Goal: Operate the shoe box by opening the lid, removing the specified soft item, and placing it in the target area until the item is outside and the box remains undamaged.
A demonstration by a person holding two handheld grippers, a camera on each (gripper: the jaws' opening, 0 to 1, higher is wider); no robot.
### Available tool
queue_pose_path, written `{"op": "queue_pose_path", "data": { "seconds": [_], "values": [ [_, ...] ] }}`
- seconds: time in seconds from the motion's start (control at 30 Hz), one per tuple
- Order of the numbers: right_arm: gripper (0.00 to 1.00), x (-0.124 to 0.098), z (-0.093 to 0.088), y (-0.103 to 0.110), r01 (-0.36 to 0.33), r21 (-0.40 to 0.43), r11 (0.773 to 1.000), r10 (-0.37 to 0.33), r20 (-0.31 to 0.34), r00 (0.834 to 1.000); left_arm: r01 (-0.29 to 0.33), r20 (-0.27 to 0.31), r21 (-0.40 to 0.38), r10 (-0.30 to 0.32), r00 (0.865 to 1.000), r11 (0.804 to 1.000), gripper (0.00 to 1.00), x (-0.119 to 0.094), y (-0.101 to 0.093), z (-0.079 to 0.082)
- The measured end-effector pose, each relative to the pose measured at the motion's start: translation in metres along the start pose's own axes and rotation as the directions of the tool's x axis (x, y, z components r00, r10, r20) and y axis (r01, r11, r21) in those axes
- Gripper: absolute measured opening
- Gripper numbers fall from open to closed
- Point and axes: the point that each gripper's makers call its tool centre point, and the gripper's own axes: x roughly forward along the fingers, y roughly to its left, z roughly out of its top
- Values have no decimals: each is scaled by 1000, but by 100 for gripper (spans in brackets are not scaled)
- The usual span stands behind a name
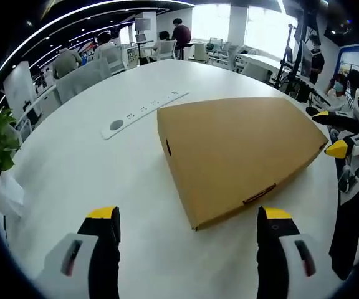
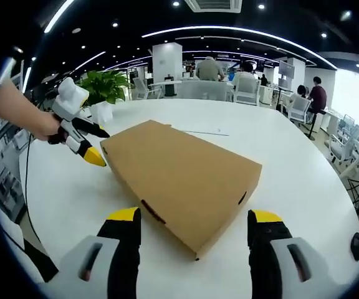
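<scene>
Right now the shoe box (image 1: 242,152) lies flat and shut mid-counter (image 1: 92,180), directly ahead of both my claws, neither touching it. My left claw (image 1: 189,227) is apart and empty, facing a long side with the lid tab. My right claw (image 2: 194,229), also apart and empty, faces a box corner. Judging by that, left is better placed to lift the lid.

Both views look down low and near across the white table (image 1: 73,162) from opposite sides — sharing the closed shoe box (image 1: 235,149) between them.
</scene>
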Motion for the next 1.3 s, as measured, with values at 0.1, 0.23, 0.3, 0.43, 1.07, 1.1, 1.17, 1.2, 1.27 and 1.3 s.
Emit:
{"op": "queue_pose_path", "data": {
  "seconds": [0.1,0.23,0.3,0.43,1.07,1.1,1.17,1.2,1.27,1.3],
  "values": [
    [72,0,-1,-1,1,-2,1000,-1,-5,1000,11,10,16,-11,1000,1000,90,3,-5,2],
    [75,2,-3,2,-6,0,1000,6,-18,1000,27,14,39,-28,1000,999,86,6,-9,6],
    [75,5,-4,3,-7,-7,1000,7,-25,1000,33,5,45,-33,999,998,85,9,-12,7],
    [74,5,-6,9,-18,7,1000,19,-43,999,58,-5,76,-57,998,995,82,10,-22,9],
    [67,16,-5,9,-6,22,1000,8,-62,998,68,-31,172,-64,997,983,71,14,-38,11],
    [67,16,-5,9,-6,20,1000,7,-62,998,66,-35,168,-61,998,983,71,15,-37,11],
    [67,15,-5,9,-3,8,1000,3,-63,998,60,-38,164,-55,998,985,71,16,-38,11],
    [67,15,-6,10,0,-1,1000,0,-66,998,59,-39,163,-53,998,985,71,16,-38,11],
    [69,16,-7,12,1,-20,1000,-2,-76,997,61,-41,145,-56,998,988,70,17,-37,8],
    [71,16,-6,13,-1,-18,1000,0,-79,997,64,-46,132,-58,997,989,70,17,-39,8]
  ]
}}
